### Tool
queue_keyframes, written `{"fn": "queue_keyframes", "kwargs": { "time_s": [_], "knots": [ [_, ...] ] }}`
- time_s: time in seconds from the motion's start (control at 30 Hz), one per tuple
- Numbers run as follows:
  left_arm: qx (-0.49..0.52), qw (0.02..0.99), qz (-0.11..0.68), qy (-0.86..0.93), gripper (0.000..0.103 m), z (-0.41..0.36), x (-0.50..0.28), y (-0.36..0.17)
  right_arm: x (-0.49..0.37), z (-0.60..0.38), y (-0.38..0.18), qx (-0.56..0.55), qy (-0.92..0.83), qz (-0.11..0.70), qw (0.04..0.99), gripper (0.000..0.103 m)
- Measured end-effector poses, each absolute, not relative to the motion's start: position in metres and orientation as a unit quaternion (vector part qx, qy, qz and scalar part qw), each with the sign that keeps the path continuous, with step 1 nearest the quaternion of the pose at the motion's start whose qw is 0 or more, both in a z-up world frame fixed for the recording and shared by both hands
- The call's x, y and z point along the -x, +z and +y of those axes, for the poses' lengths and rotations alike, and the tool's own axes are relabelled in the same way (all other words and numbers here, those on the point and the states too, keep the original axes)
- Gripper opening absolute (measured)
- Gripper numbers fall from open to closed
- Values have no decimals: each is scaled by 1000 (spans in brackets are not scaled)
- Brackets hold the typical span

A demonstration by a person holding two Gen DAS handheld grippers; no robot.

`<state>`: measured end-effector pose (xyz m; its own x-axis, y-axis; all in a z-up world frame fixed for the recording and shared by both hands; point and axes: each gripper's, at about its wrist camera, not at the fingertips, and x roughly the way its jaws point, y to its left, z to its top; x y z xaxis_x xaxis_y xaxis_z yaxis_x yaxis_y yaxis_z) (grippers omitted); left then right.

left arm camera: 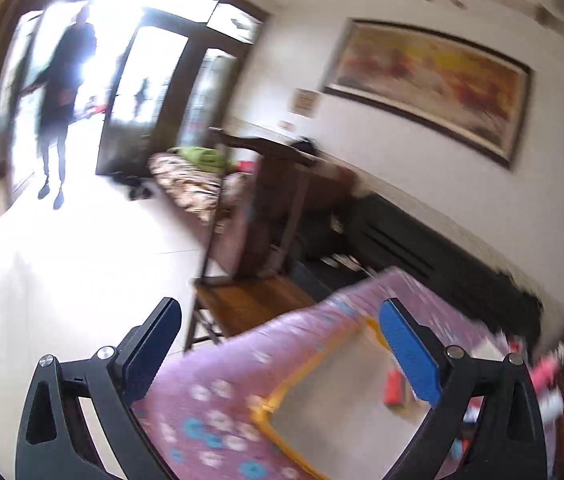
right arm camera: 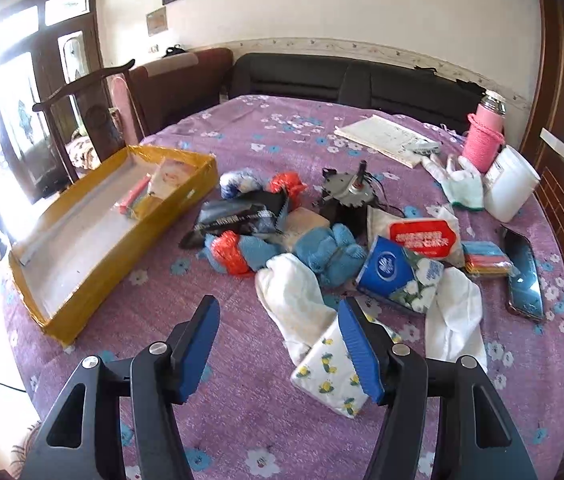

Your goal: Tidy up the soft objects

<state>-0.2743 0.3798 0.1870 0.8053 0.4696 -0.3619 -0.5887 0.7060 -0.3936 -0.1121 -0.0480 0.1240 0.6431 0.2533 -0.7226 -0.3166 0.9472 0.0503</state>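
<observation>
- Box: sits on the left of the purple cloth. It holds a red-and-blue roll and a pale packet at its far end. The rest of its floor is bare.
- Pile: most soft items lie loose on the cloth, well apart from the box. These include white socks, blue cloth, orange-wrapped bundles, a blue tissue pack, a red-label pack and a lemon-print pack.
- Non-soft items in or near the pile: a motor and a phone.
- Right gripper: jaws apart, empty, above bare cloth; the lemon-print pack lies just beside its right finger.
- Left gripper: jaws wide apart, empty, near the box; view blurred.
- Progress judgement: early stage. Two items are boxed; the bulk of the pile remains.
</observation>
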Motion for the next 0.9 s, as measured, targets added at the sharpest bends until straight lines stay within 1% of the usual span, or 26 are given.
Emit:
{"fn": "queue_keyframes", "kwargs": {
  "time_s": [0.17,0.27,0.4,0.5,0.63,0.77,0.9],
  "knots": [
    [292,878,90,368,99,424,341,197,102,-41,141,42,164,368,914,66],
    [322,843,44,428,99,445,390,198,96,-37,160,29,172,352,919,68],
    [361,804,-2,473,99,460,423,189,98,-18,177,43,185,325,926,72],
    [363,803,3,473,99,463,414,184,101,-4,177,51,195,321,925,74],
    [347,824,26,448,99,453,372,183,103,4,166,54,199,334,920,74],
    [313,850,33,423,99,430,344,194,102,-2,158,38,192,347,917,74],
    [275,883,33,379,99,390,323,207,117,-16,157,18,184,341,922,74]
  ]
}}
